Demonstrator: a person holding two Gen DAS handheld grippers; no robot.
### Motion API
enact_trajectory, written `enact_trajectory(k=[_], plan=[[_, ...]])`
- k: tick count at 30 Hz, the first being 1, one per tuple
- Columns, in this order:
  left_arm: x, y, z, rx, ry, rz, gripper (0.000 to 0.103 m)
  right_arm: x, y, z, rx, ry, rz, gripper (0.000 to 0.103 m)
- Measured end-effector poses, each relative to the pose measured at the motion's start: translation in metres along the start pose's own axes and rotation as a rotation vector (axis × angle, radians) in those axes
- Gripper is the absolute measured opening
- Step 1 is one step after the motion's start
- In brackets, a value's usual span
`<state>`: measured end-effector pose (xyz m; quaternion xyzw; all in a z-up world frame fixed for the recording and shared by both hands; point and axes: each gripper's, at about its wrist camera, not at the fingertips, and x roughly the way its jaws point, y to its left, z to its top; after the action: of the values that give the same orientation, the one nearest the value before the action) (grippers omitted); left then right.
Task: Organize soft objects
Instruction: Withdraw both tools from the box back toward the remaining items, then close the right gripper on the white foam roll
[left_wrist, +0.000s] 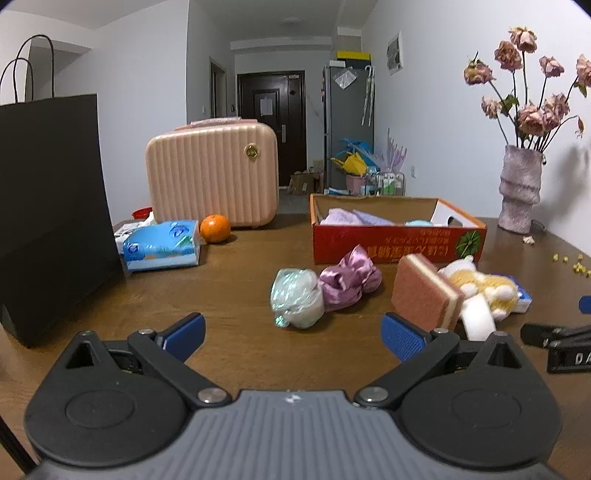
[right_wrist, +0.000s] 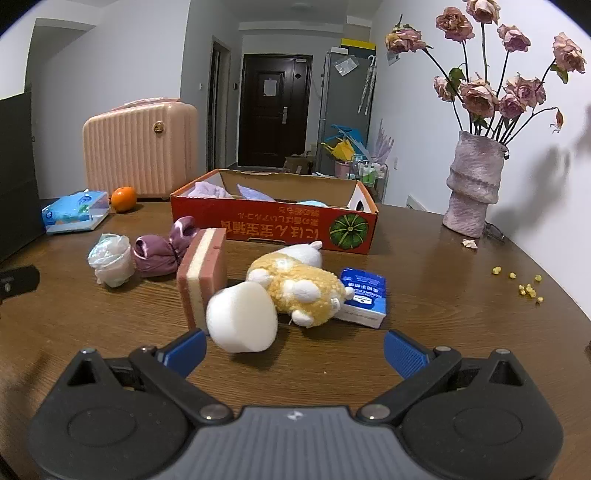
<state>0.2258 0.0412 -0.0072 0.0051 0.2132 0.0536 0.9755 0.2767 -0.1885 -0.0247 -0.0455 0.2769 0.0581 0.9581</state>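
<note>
On the glossy brown wooden desk (right_wrist: 443, 295), in front of the red cardboard box (right_wrist: 273, 227) holding folded lilac cloths, lie a crinkled plastic-wrapped white bundle (right_wrist: 110, 258), a shiny purple satin pouch (right_wrist: 159, 254), a layered pink-and-cream sponge block (right_wrist: 202, 273) standing on edge, a smooth white foam cylinder (right_wrist: 242, 319) and a fuzzy yellow-and-white plush toy (right_wrist: 299, 288). Left claw (left_wrist: 293, 334), blue ribbed pads spread wide and empty, faces the bundle; right claw (right_wrist: 295, 350), equally spread and empty, sits just before the cylinder.
</note>
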Motion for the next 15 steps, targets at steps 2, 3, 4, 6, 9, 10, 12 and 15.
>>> enact_trajectory(k=[2, 3, 4, 6, 9, 10, 12, 15], plan=[[0.002, 0.004, -0.003, -0.001, 0.012, 0.001, 0.103, 0.002, 0.002, 0.0, -0.003, 0.001, 0.004, 0.103], [0.003, 0.006, -0.003, -0.002, 0.017, 0.001, 0.103, 0.003, 0.003, 0.0, -0.006, 0.002, 0.006, 0.103], [0.004, 0.009, -0.004, -0.005, 0.022, 0.004, 0.103, 0.003, 0.004, -0.001, -0.007, 0.003, 0.009, 0.103], [0.006, 0.013, -0.005, -0.008, 0.028, 0.009, 0.103, 0.006, 0.007, -0.001, -0.011, 0.006, 0.015, 0.103], [0.011, 0.017, -0.007, -0.006, 0.04, 0.015, 0.103, 0.009, 0.01, -0.002, -0.017, 0.012, 0.024, 0.103], [0.012, 0.018, -0.008, -0.006, 0.043, 0.014, 0.103, 0.01, 0.011, -0.002, -0.018, 0.014, 0.026, 0.103], [0.015, 0.021, -0.009, -0.005, 0.048, 0.009, 0.103, 0.013, 0.013, -0.001, -0.022, 0.017, 0.032, 0.103], [0.018, 0.023, -0.01, -0.002, 0.057, 0.016, 0.103, 0.019, 0.018, 0.0, -0.03, 0.023, 0.042, 0.103]])
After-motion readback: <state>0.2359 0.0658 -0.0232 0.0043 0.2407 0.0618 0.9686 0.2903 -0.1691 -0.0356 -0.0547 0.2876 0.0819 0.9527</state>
